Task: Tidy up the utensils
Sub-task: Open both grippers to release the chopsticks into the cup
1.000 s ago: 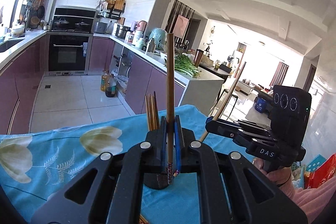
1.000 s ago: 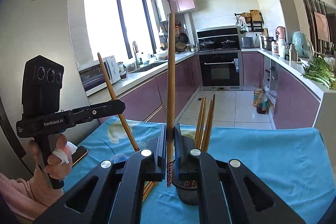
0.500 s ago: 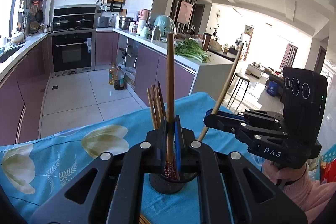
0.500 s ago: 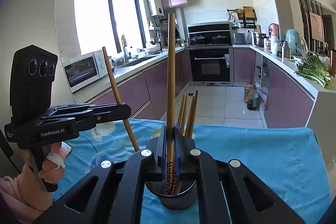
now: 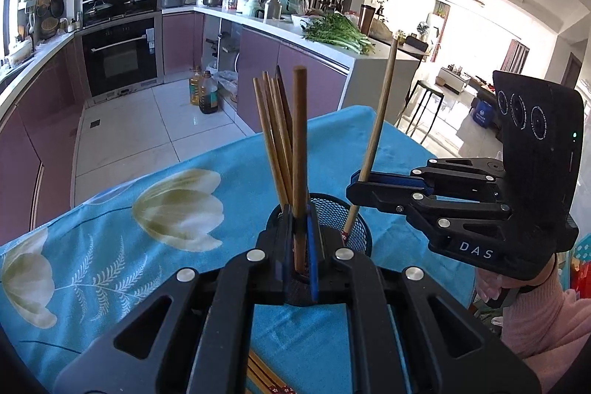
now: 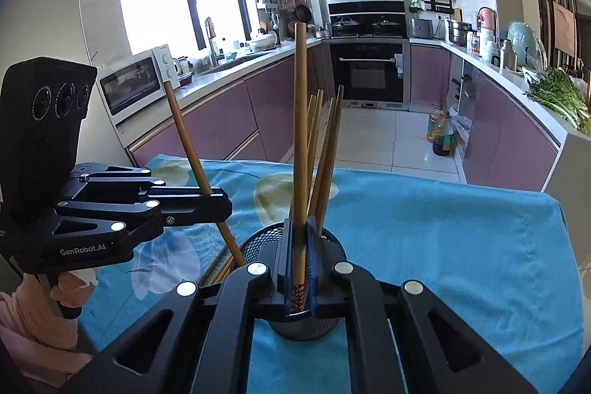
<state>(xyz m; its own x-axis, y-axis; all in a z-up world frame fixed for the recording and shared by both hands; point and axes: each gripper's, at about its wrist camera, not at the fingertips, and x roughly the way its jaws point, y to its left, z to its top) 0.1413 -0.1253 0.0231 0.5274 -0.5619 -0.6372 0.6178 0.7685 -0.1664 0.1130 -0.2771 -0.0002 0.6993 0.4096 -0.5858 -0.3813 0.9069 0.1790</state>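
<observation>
chopsticks are the thing here: each gripper holds one. the left gripper [image 5: 299, 239] is clamped on a brown chopstick [image 5: 300, 150] standing nearly upright, its patterned lower end already down inside the black mesh cup [image 5: 354, 231]. the right gripper [image 6: 300, 261] is likewise closed on its own chopstick [image 6: 301, 135], patterned tip low between the jaws and over the cup's mouth [image 6: 258, 242]. seen from the left wrist view, that right-hand chopstick [image 5: 376, 120] leans, its tip crossing the rim on the far side.

to finish this step well, i'd judge that both tips should be well below the rim before the jaws part, so neither stick tips out. releasing one at a time looks safer than both at once, since the two grippers crowd the same small opening. easing the tilt of the leaning stick toward upright would let it drop among the others rather than catch on the mesh.

just behind the held sticks, a bundle of chopsticks [image 5: 275, 135] already stands in the cup, fanned and leaning; these could be knocked on the way in. more loose chopsticks [image 6: 218, 264] lie on the blue flowered cloth [image 6: 461, 228] beside the cup, apparently still to be collected. farther off are purple cabinets, a black oven [image 6: 365, 72], oil bottles [image 6: 441, 135] on the floor, a microwave [image 6: 133, 87] and greens [image 5: 336, 34] on the counter, none in the way.
</observation>
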